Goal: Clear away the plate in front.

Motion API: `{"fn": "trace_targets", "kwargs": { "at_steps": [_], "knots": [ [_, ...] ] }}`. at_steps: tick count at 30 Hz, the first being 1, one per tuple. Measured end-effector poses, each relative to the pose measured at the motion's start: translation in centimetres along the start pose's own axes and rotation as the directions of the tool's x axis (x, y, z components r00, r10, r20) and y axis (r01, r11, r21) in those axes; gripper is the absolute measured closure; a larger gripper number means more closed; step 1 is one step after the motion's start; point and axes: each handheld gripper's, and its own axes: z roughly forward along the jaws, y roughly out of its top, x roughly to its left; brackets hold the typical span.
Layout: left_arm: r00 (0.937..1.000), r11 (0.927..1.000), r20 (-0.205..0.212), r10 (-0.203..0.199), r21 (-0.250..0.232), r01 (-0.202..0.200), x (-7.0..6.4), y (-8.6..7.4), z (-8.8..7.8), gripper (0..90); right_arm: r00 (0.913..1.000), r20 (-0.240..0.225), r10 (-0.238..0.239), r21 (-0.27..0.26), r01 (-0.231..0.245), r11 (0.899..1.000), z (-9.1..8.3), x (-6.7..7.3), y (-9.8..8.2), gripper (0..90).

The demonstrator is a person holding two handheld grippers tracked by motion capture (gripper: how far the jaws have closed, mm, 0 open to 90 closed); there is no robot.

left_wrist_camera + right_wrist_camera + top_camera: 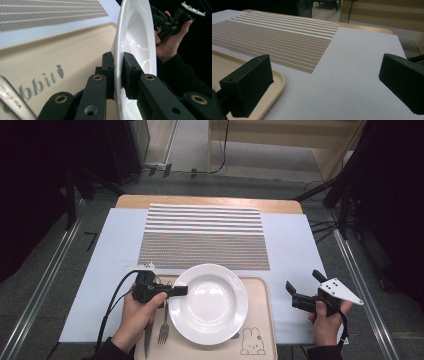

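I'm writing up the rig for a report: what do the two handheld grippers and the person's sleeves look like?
Both are black two-jaw tools. The left gripper has blocky jaws on arms with brass-coloured pivot rings, and a black cable trails back from it. The right gripper has squared black pads and carries a pale grey three-cornered plate dotted with small holes. The sleeves are dark.

The tray (62, 50) carries grey printed letters reading "bbit", the start cut off, with a small carrot drawing after them. Reddish marks on the knife (12, 100) are too blurred to read.
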Motion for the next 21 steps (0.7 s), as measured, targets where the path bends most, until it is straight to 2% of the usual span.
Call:
{"fn": "trace_targets", "kwargs": {
  "at_steps": [8,15,19,21],
  "knots": [
    [0.9997,0.9998,0.017,-0.018,0.008,0.017,-0.3,-1.1,0.0,80.9,1.0000,0.002,0.000,0.000,0.000,1.000,0.0,0.0,0.0,0.0],
    [0.9992,0.9991,0.028,-0.029,0.032,0.028,-0.4,-2.0,0.2,80.8,1.0000,0.005,0.000,0.001,0.000,1.000,0.0,0.0,0.0,0.0],
    [0.9979,0.9976,0.042,-0.049,0.051,0.047,-0.4,-2.2,0.3,80.7,1.0000,0.005,-0.003,0.000,0.003,1.000,0.0,0.0,0.0,0.0],
    [0.9984,0.9970,0.034,-0.046,0.063,0.044,-0.4,-2.2,0.5,80.8,1.0000,0.005,-0.002,-0.001,0.002,1.000,0.0,0.1,0.0,0.0]
  ]
}}
